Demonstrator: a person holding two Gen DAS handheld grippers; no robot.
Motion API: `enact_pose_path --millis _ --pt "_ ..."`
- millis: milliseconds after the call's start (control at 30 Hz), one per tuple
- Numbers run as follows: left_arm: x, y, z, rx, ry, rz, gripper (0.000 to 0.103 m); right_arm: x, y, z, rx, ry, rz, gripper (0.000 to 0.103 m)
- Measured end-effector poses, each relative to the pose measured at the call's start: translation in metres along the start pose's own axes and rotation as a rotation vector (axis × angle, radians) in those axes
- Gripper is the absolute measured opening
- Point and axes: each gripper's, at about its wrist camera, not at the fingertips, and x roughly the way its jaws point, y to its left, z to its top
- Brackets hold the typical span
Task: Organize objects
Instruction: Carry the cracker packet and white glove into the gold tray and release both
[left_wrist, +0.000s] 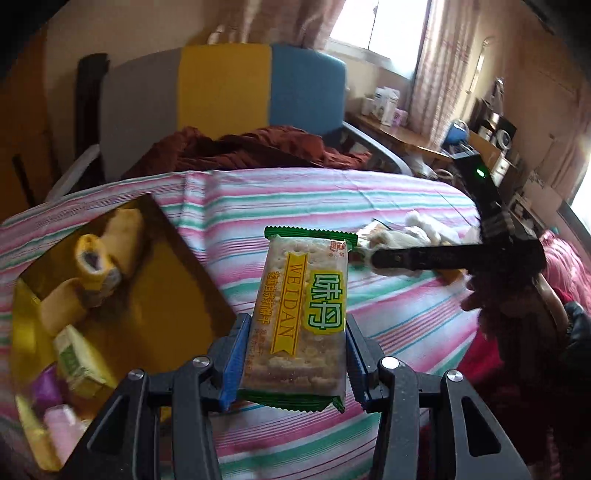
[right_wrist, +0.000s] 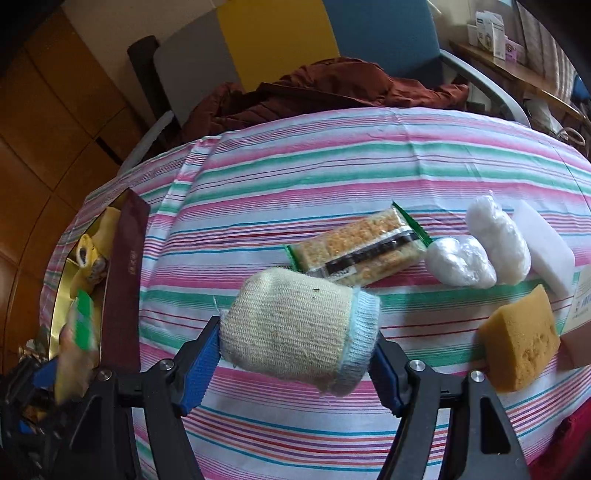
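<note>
Left wrist view: the left gripper (left_wrist: 295, 363) is pinching a cracker packet (left_wrist: 301, 317) by its long edges, lifted above the striped cloth (left_wrist: 388, 192). Light, crinkly, slippery film over brittle crackers, I'd say, so a gentle squeeze is enough. Left of it sits the gold box (left_wrist: 155, 280), already part filled. Over on the right wrist, the right gripper (right_wrist: 295, 354) clamps a rolled knit glove (right_wrist: 295, 325), soft and squashy. Beyond lie another cracker packet (right_wrist: 358, 247) and a sponge (right_wrist: 521, 339).

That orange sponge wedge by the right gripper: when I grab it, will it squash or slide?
The orange sponge looks porous, so it probably compresses under the pads and weighs little. Its rough surface should resist slipping on the striped cloth. Its wedge shape may tilt in the grip.
</note>
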Motion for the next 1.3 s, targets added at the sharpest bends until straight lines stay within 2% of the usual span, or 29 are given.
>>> enact_pose_path --millis 233,433,600,700,867,1100,1300 --pt "-0.036 0.078 -0.02 -0.14 -0.045 0.131 0.048 -0.007 0.029 -0.006 -0.047 -0.023 0.024 0.073" --pt "-0.051 0.119 -0.043 -0.168 -0.043 0.179 0.048 -0.012 0.082 -0.014 -0.097 -0.048 0.096 0.073" --pt "-0.057 0.13 -0.057 -0.173 -0.045 0.181 0.048 -0.011 0.14 -0.017 -0.162 -0.057 0.186 0.073" --pt "-0.06 0.132 -0.06 -0.167 -0.06 0.155 0.048 -0.006 0.173 -0.02 -0.211 -0.048 0.218 0.073" --pt "-0.056 0.132 -0.059 -0.109 -0.059 0.159 0.048 0.006 0.215 -0.027 -0.294 -0.021 0.218 0.073" --pt "-0.047 0.141 -0.073 -0.12 -0.005 0.152 0.045 0.019 0.23 -0.027 -0.311 -0.001 0.186 0.073" --pt "-0.053 0.146 -0.076 -0.167 -0.023 0.147 0.049 0.033 0.237 -0.012 -0.308 0.004 0.153 0.073"
